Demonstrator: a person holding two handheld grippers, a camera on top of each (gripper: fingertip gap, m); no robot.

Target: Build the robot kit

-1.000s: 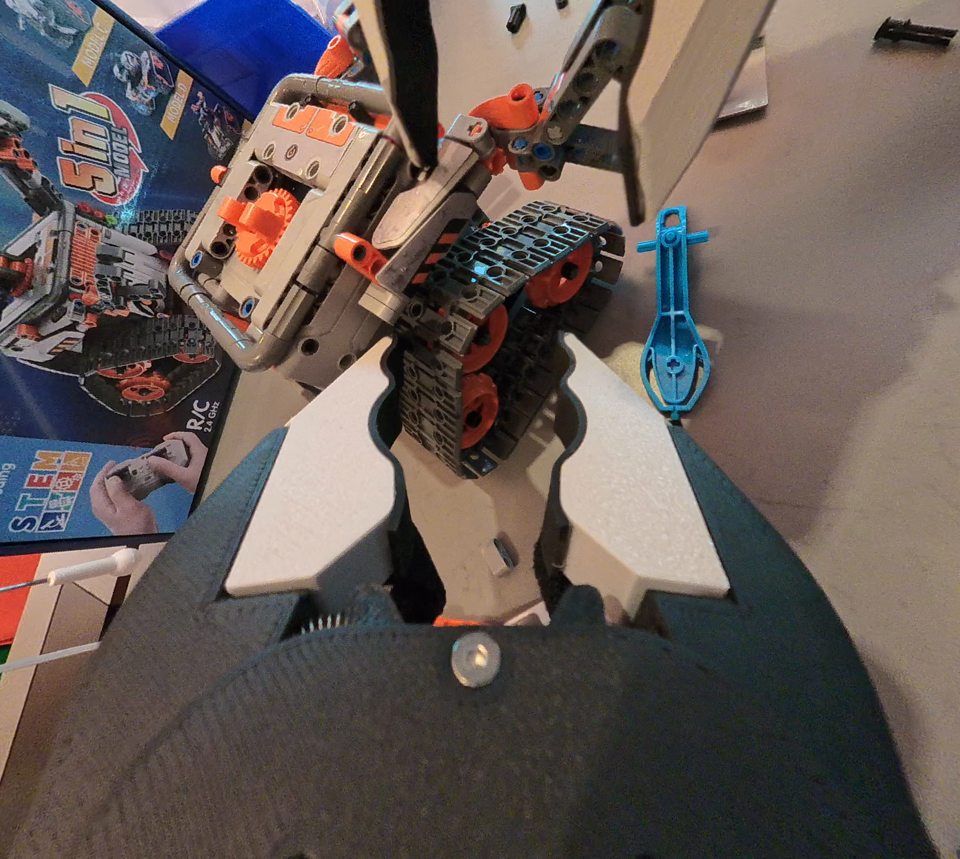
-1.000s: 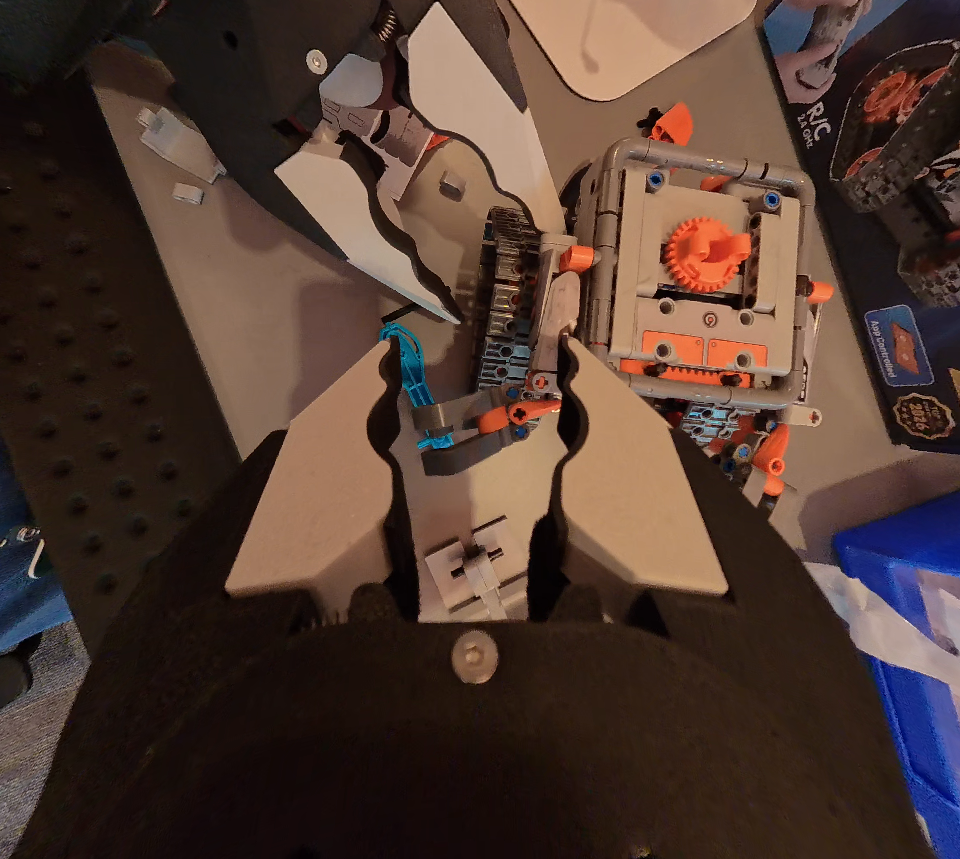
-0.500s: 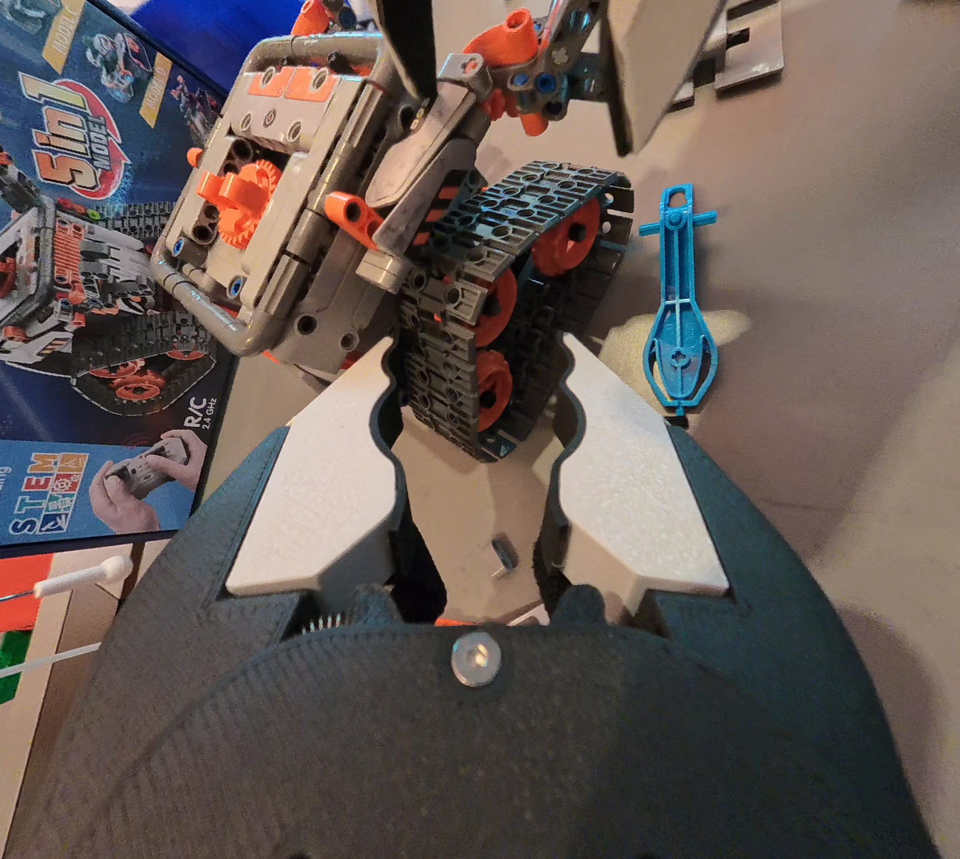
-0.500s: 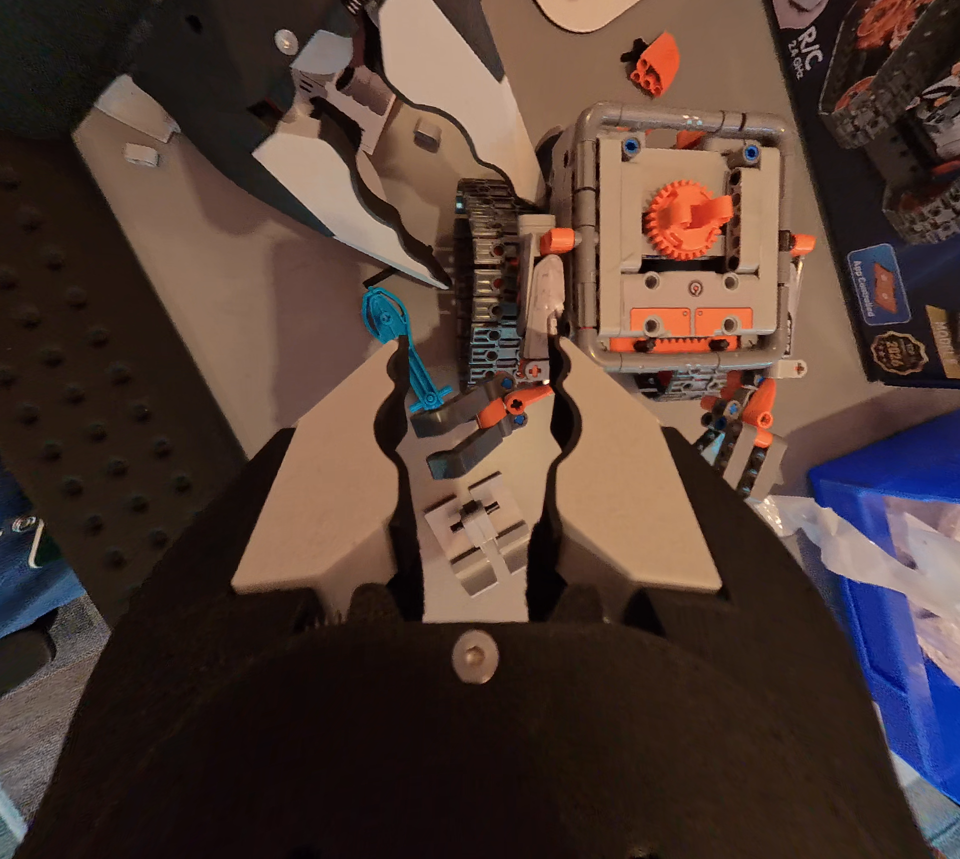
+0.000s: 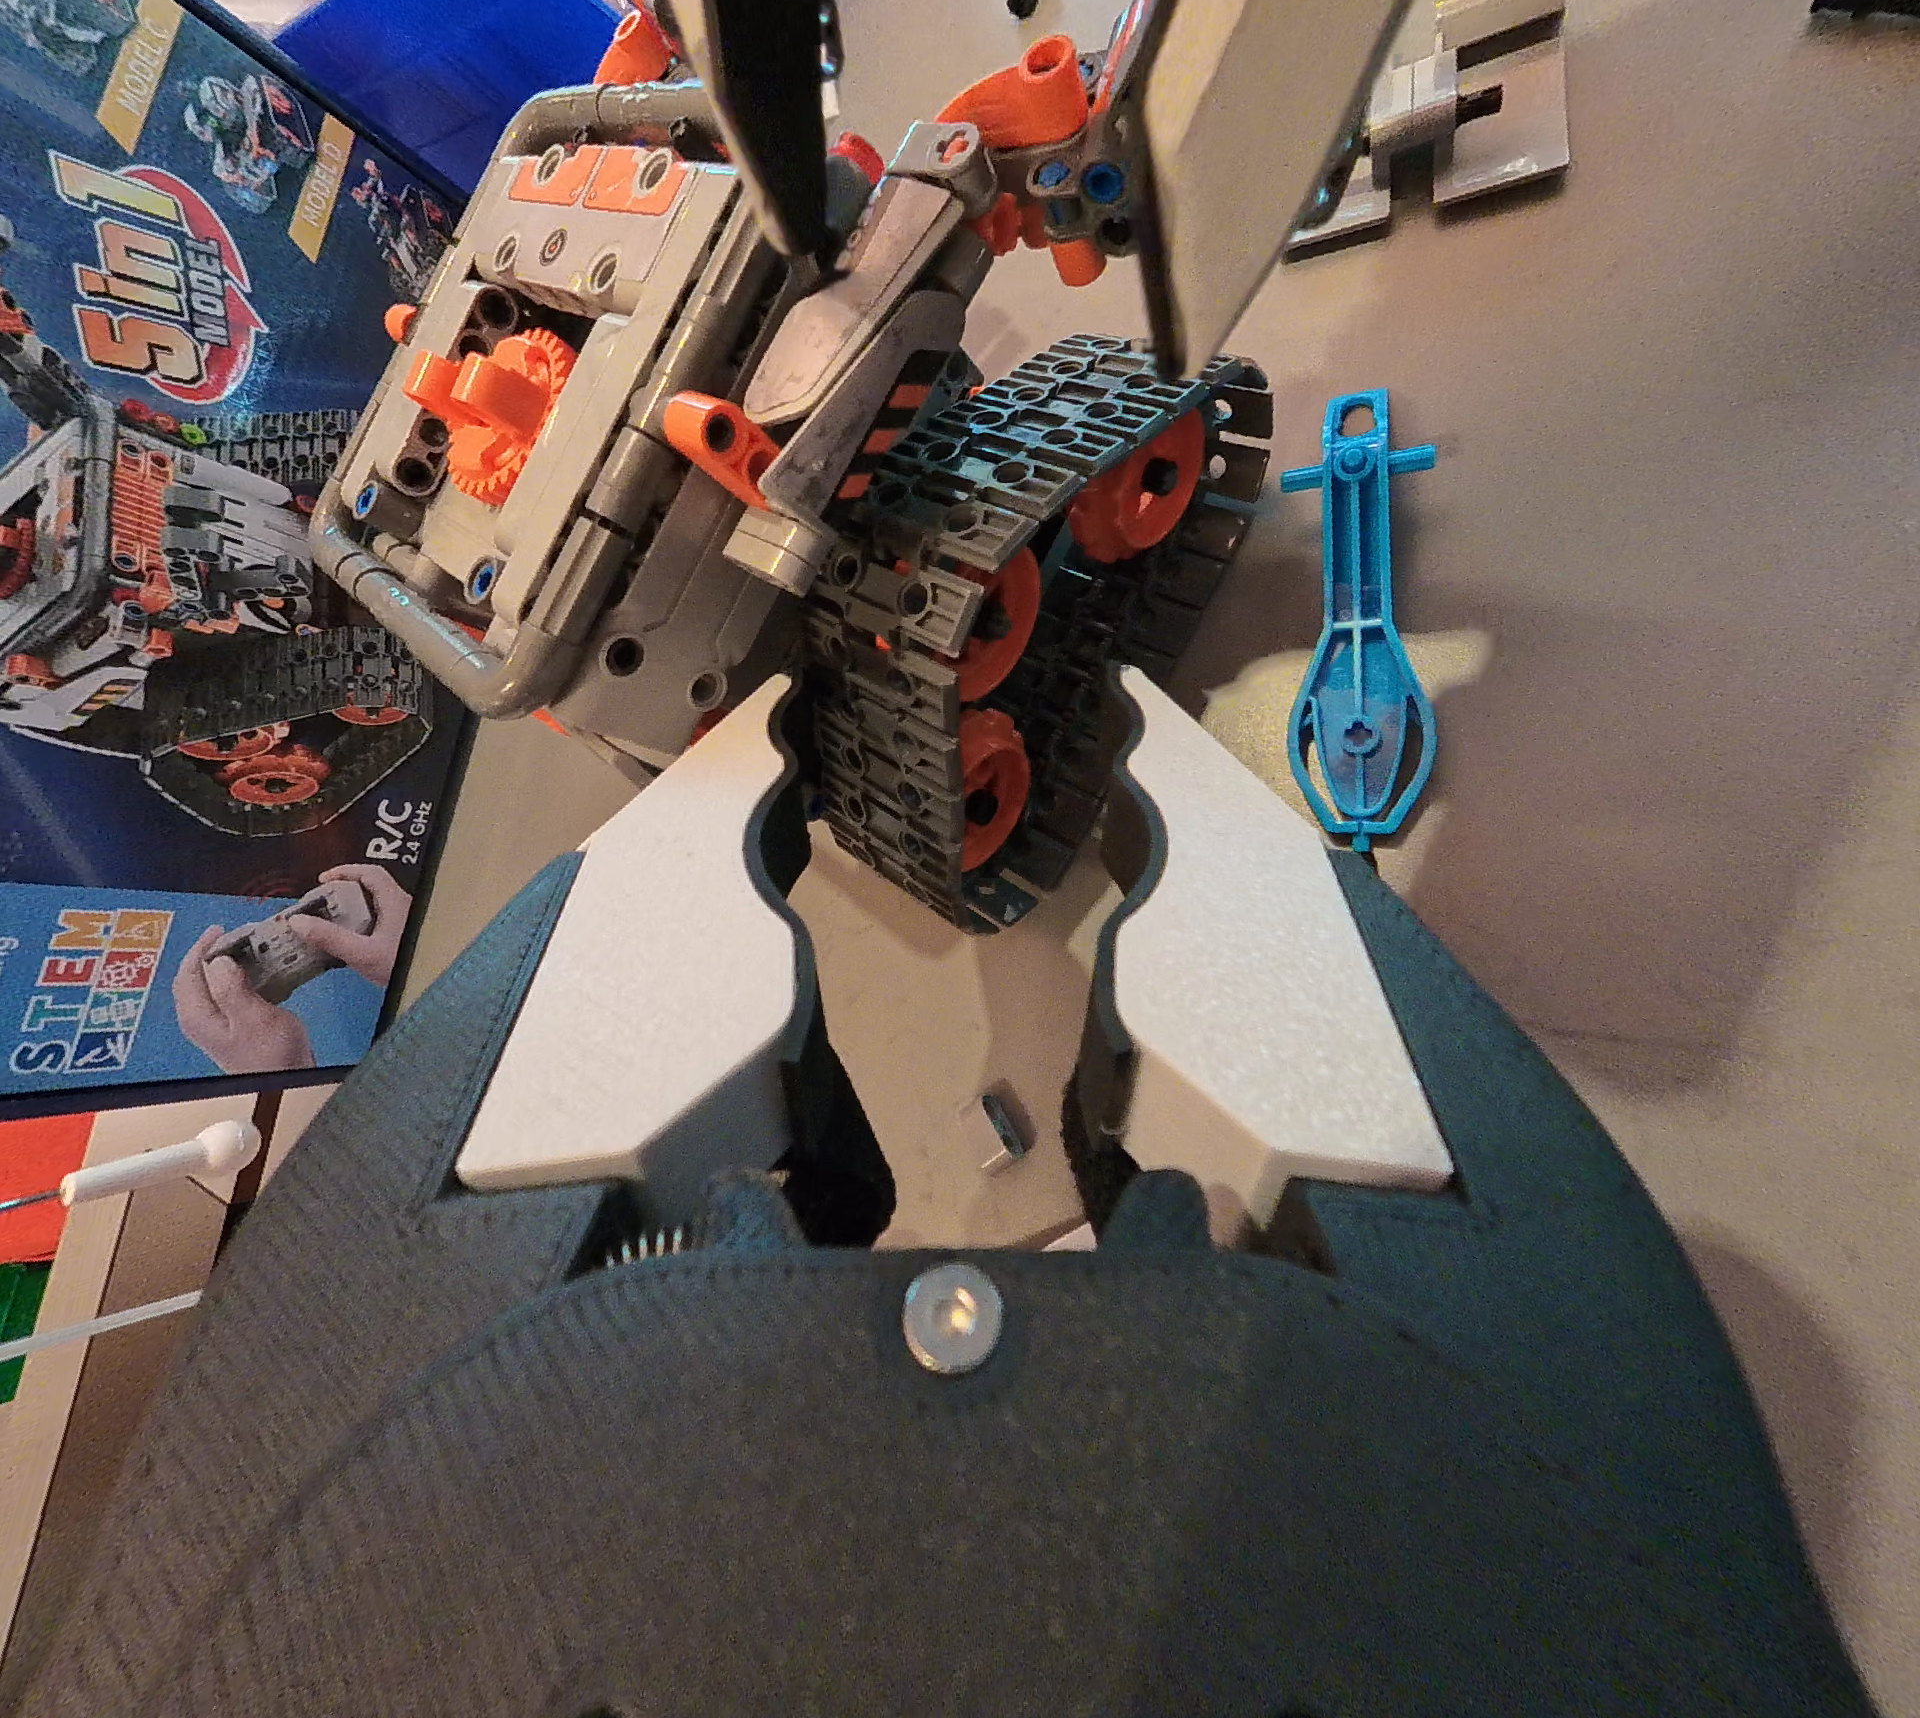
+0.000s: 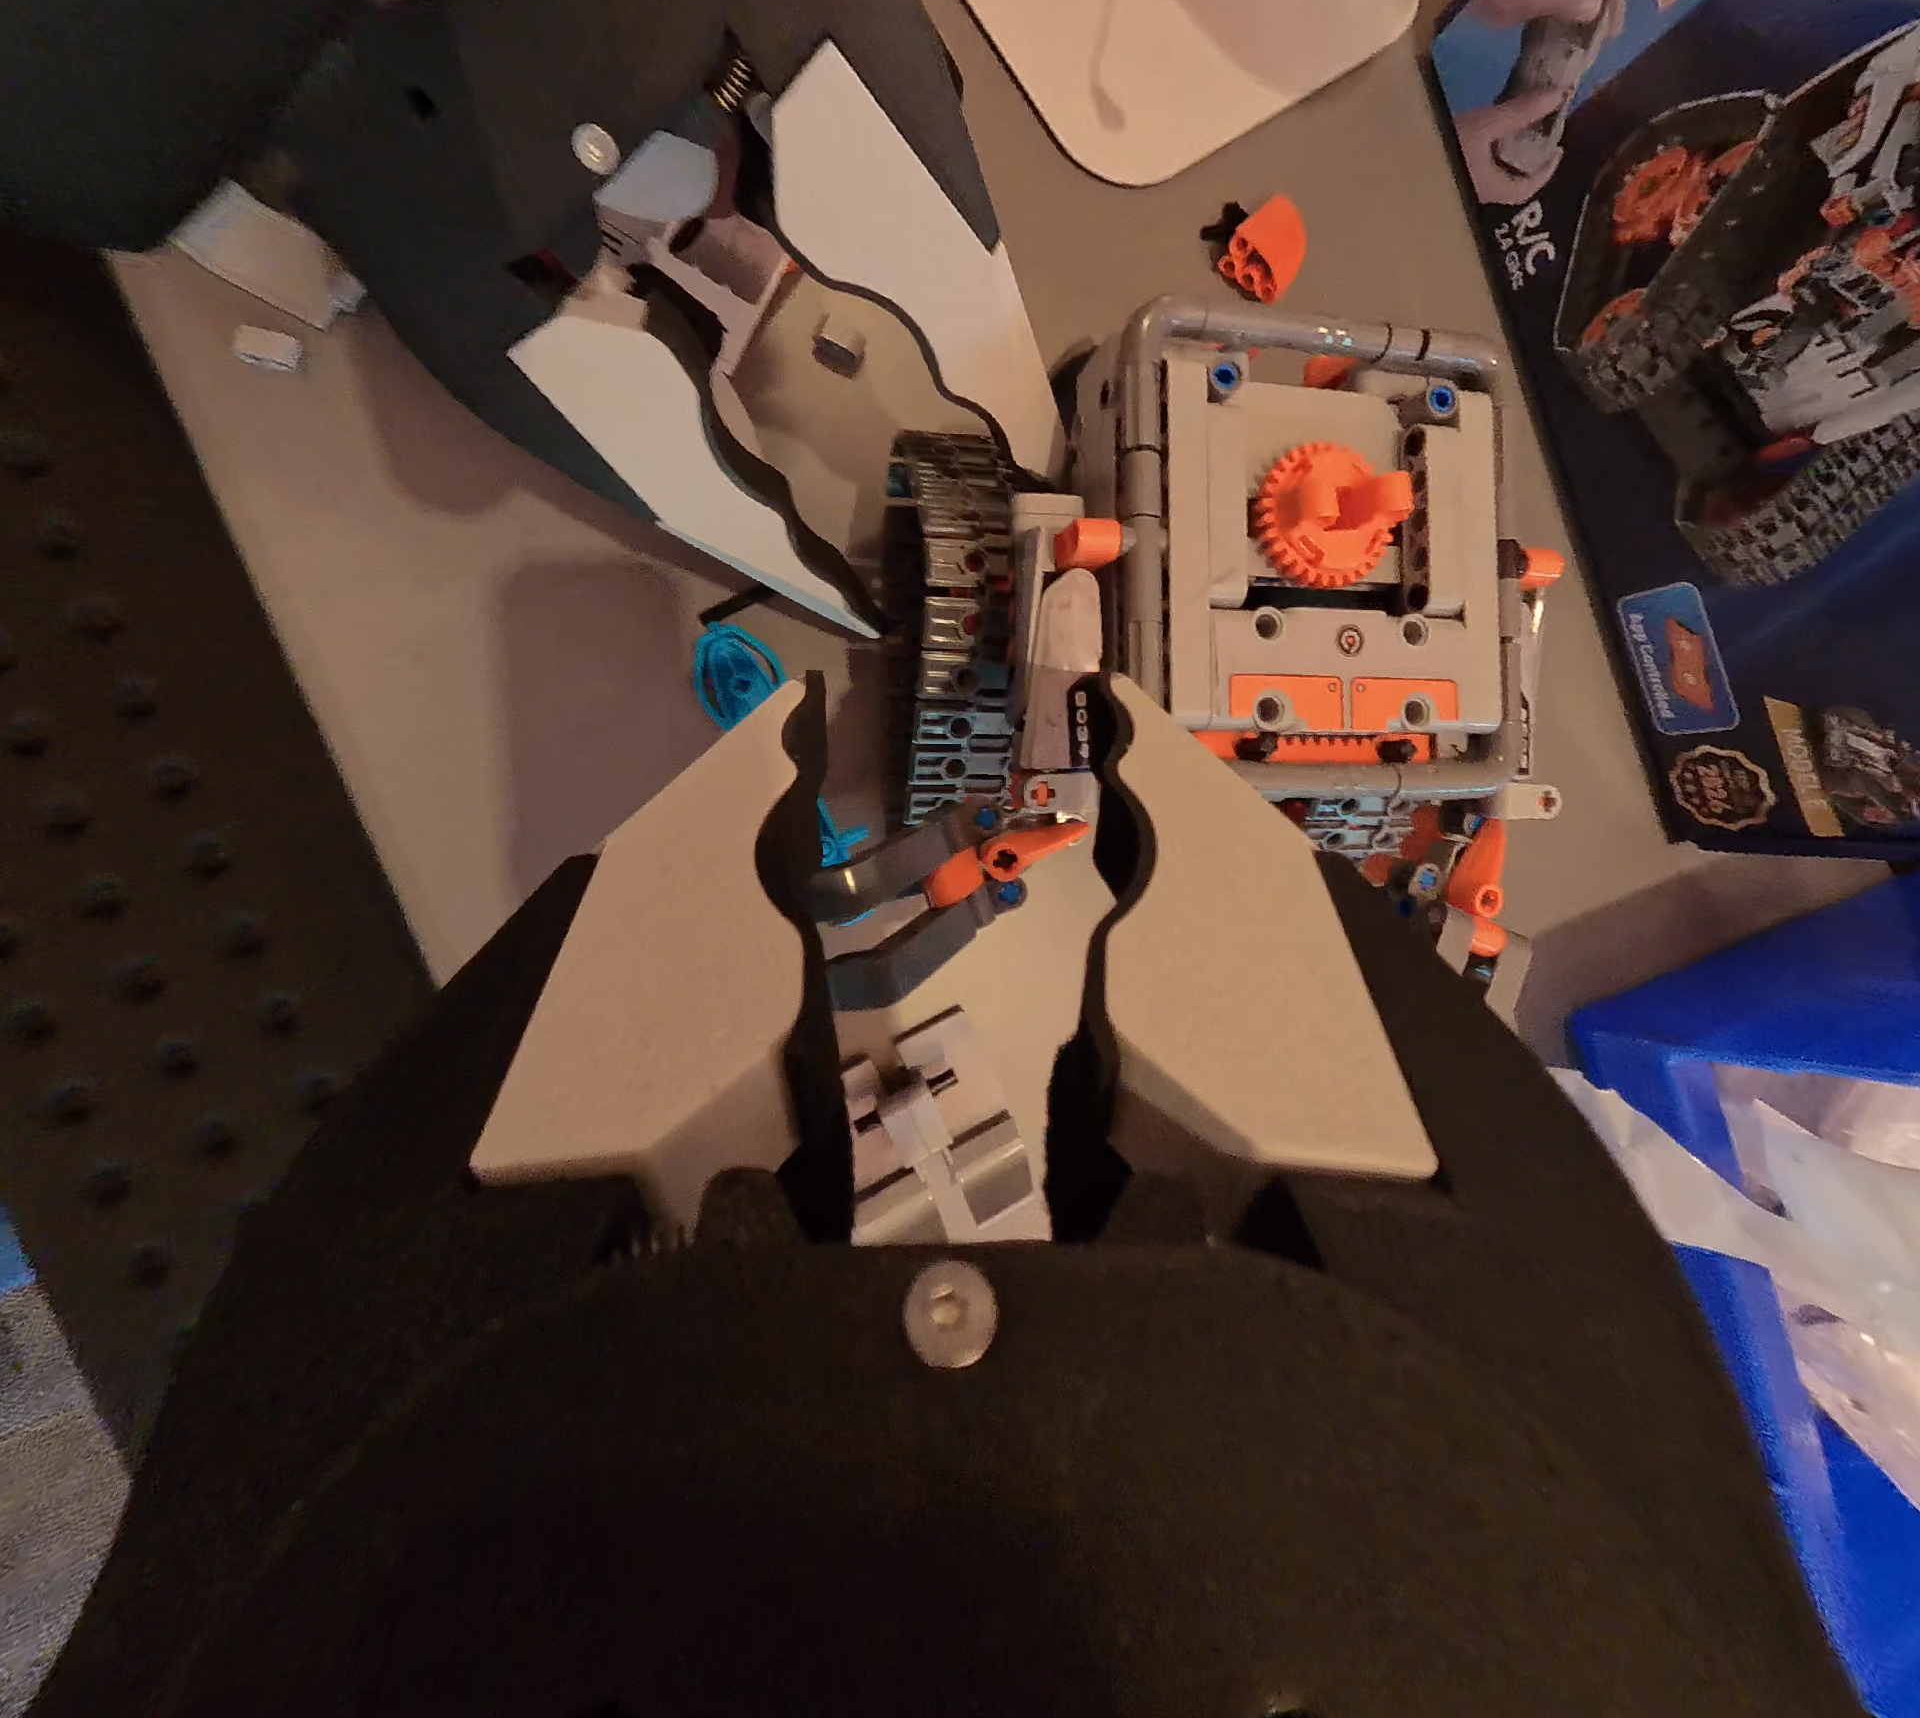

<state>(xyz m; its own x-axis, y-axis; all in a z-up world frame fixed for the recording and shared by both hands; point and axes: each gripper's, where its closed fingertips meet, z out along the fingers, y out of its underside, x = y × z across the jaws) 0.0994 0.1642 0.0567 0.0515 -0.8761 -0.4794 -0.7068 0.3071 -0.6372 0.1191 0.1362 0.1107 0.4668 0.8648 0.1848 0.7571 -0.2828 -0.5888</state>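
The left hand-held gripper (image 5: 954, 738) stood released, fingers straddling the tracked brick robot's (image 5: 665, 463) tread (image 5: 935, 681) on the desk (image 5: 1610, 629). The right hand-held gripper (image 6: 954, 738) hung spread around its grey-orange arm (image 6: 935, 889), beside a blue tool (image 5: 1356, 629).

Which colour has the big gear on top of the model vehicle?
Orange gear; the right wrist view shows it best.
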